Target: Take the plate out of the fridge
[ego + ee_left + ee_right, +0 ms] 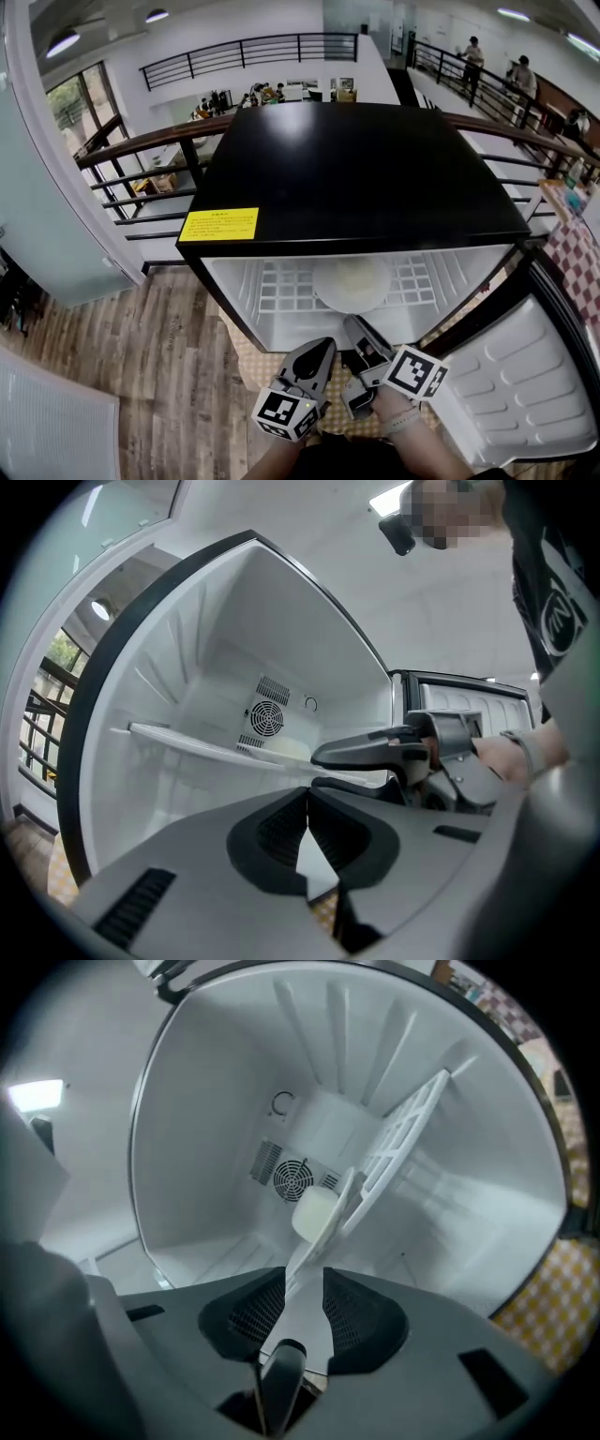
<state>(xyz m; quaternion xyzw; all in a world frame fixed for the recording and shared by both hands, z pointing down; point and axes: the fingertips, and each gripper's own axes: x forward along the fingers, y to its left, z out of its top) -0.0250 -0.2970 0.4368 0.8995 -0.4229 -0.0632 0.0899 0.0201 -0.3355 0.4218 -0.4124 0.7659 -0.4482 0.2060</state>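
The white plate (352, 282) lies on the wire shelf (272, 287) inside the open fridge (356, 169). Both grippers are held just in front of the fridge's opening, below the plate. My left gripper (323, 345) is shut with nothing in it; in its own view the pads meet at the tip (307, 803). My right gripper (354, 324) points into the fridge, rolled on its side, with its jaws a little apart and empty (304, 1283). Beyond them the plate (314, 1213) sits on the tilted-looking shelf (403, 1138). The left gripper view shows the plate (281, 753) and the right gripper (375, 752).
The fridge door (511, 375) stands open to the right. A yellow label (218, 224) marks the black top. A checked mat (246, 361) lies under the fridge on the wooden floor (141, 375). A railing (141, 145) runs behind.
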